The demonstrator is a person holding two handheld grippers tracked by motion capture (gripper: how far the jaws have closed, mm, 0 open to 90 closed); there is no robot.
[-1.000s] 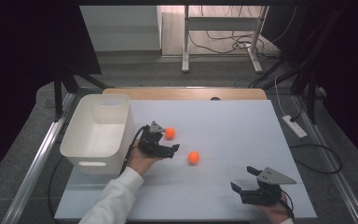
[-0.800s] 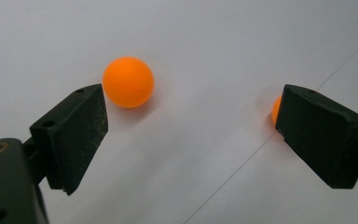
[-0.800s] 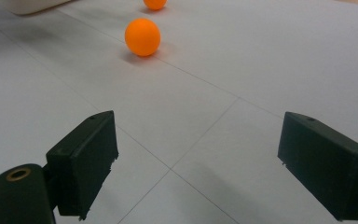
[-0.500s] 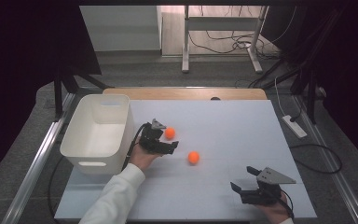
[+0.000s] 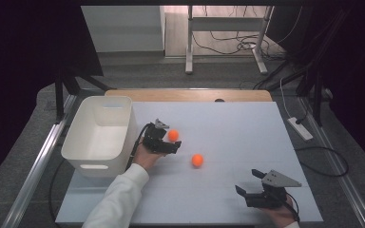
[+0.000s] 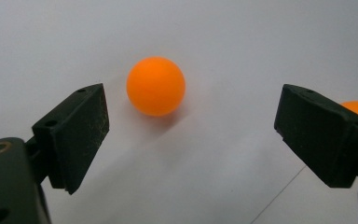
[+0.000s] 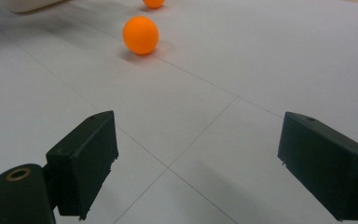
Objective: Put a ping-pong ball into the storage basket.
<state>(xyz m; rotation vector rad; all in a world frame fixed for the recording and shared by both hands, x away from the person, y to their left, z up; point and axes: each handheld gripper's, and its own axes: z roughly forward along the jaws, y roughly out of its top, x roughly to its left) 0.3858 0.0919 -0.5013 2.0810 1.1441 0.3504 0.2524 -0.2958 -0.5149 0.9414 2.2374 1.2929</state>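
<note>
The left gripper (image 5: 170, 142) sat beside a white plastic bin (image 5: 100, 135) on the pale counter (image 5: 237, 123), jaws spread around a small orange ball (image 5: 173, 135) without touching it. A second orange ball (image 5: 197, 160) lay nearby. The right gripper (image 5: 247, 185) rested near the front edge, jaws wide and empty.

In the left gripper view, the smooth, round ball (image 6: 155, 86) lay between matte black jaws, apart from both.

In the right gripper view, the second ball (image 7: 141, 35) lay well ahead of the parted jaws.
</note>
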